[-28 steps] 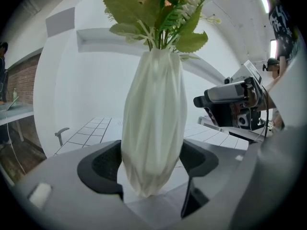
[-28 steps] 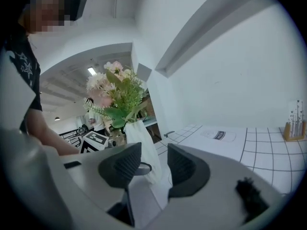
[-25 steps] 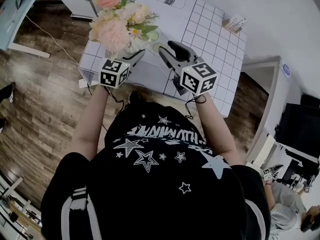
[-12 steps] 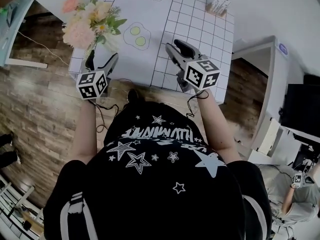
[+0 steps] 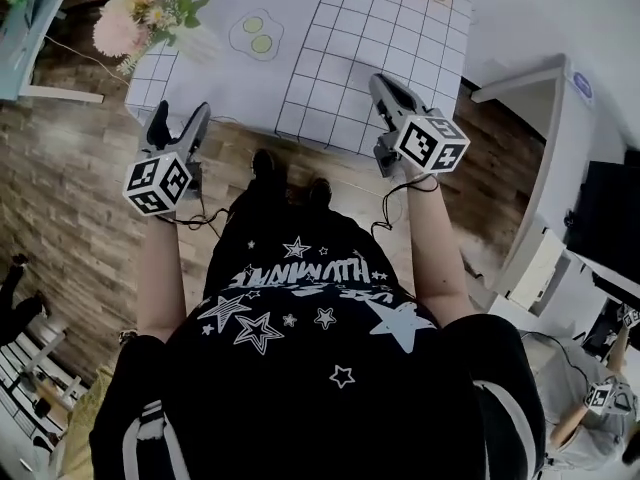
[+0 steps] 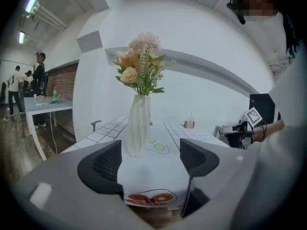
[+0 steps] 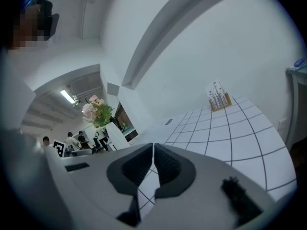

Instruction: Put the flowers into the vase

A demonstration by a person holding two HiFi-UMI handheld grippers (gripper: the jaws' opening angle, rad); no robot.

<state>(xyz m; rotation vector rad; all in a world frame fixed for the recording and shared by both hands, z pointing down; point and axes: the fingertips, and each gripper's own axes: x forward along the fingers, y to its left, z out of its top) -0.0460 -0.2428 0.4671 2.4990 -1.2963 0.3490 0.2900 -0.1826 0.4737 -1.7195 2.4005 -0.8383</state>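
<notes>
Across gridded white table (image 5: pixel 350 58), flowers (image 5: pixel 140 13) upright in vase (image 6: pixel 137 123) (far-left corner); left gripper (image 5: pixel 180 118) agape, just narrowed, empty; right gripper (image 5: pixel 378 80) just clenched, empty.

In my head view the flowers (image 5: pixel 140 13) stand in the vase (image 6: pixel 138 128) at the upper left corner of the worktop (image 5: pixel 340 58). My left claw (image 5: pixel 180 120) is below them, and my right claw (image 5: pixel 382 83) is over the lower right edge.

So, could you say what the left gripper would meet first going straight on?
Probably the vase, just left of centre; depth unclear. The left gripper, empty, has just been closing slightly.
</notes>
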